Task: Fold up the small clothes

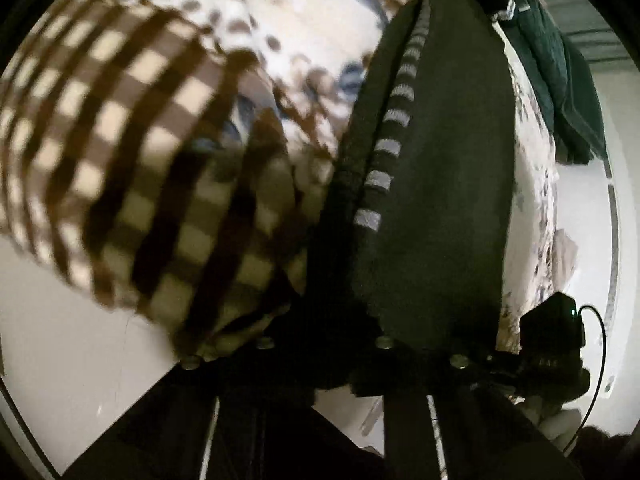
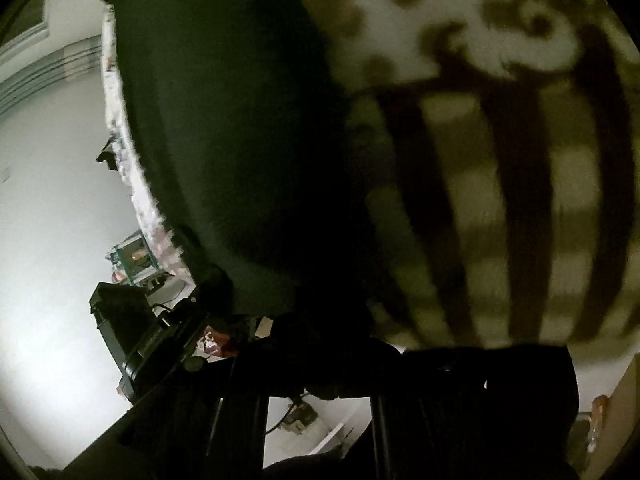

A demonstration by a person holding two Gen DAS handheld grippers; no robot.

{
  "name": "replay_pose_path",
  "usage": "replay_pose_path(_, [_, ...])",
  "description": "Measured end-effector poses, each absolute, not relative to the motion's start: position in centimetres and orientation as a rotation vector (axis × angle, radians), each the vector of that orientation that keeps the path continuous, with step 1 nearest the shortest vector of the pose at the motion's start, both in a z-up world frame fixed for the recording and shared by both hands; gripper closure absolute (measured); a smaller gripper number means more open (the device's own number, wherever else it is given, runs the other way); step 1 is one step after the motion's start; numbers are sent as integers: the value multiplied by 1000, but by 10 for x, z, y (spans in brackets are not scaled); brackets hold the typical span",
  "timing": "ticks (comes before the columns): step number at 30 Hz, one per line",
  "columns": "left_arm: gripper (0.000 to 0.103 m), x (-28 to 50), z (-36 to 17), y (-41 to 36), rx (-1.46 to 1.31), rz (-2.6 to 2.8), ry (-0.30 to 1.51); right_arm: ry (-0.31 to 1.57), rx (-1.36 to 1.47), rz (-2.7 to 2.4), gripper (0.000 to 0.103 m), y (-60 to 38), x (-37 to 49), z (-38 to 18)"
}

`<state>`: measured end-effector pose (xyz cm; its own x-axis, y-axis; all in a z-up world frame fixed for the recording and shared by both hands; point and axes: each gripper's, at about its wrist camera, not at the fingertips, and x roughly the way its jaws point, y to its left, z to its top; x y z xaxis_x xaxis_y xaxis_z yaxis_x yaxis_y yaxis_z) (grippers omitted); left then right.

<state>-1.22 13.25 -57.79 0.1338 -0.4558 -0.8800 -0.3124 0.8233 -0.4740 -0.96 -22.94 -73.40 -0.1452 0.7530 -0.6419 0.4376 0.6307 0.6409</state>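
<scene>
Checked cloth (image 1: 132, 152) fills the left gripper's (image 1: 320, 360) view and drapes down over its fingers beside a dark garment (image 1: 432, 184) with a striped edge, both above a patterned sheet (image 1: 304, 32), and whether either the left or right gripper (image 2: 320, 360) is clenched, I can't tell.

Ahead of both tools cloth fills the way — checked cloth (image 1: 132, 168) and dark garment (image 1: 440, 168) — only white floor (image 2: 52, 240) alongside lies open.

Left tool (image 1: 320, 360) and right tool (image 2: 320, 364), fingertips cloth-covered.
</scene>
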Motion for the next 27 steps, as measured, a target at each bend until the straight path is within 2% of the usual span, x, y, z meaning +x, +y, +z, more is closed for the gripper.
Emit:
replay_pose_path(7, [97, -2, -496, 147, -719, -163, 1383, 1634, 1005, 445, 95, -241, 2, -656])
replay_pose_path(14, [97, 86, -428, 136, -719, -269, 1215, 1439, 1016, 482, 95, -252, 73, -581])
replay_pose_path(21, [97, 237, -432, 127, -709, -355, 1118, 1315, 988, 389, 95, -259, 210, -561])
replay_pose_path(27, [97, 361, -464, 120, -701, -390, 1099, 1245, 901, 269, 95, -259, 371, -580])
